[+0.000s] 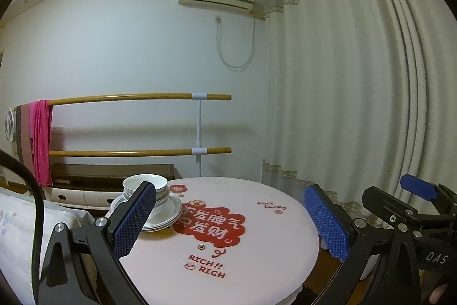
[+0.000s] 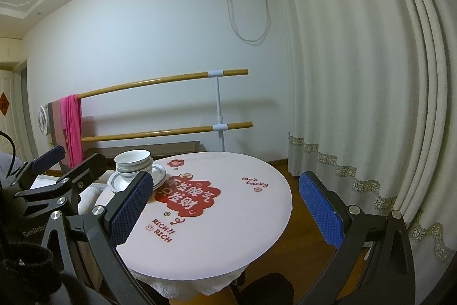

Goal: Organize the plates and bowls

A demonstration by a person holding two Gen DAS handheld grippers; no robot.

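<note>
Stacked white bowls (image 1: 145, 186) sit on a stack of grey-rimmed white plates (image 1: 168, 212) at the far left of the round pink table (image 1: 257, 242). The same bowls (image 2: 133, 160) and plates (image 2: 158, 173) show in the right wrist view on the table (image 2: 228, 225). My left gripper (image 1: 228, 219) is open and empty above the table's near side; its left finger (image 1: 134, 222) overlaps the stack in view. My right gripper (image 2: 225, 207) is open and empty, to the right of the left one (image 2: 54, 162).
A wooden double barre (image 1: 137, 97) with a pink cloth (image 1: 41, 142) stands behind the table. White curtains (image 1: 357, 76) hang on the right. A low cabinet (image 1: 114, 176) is at the back left. Wooden floor (image 2: 300, 190) lies right of the table.
</note>
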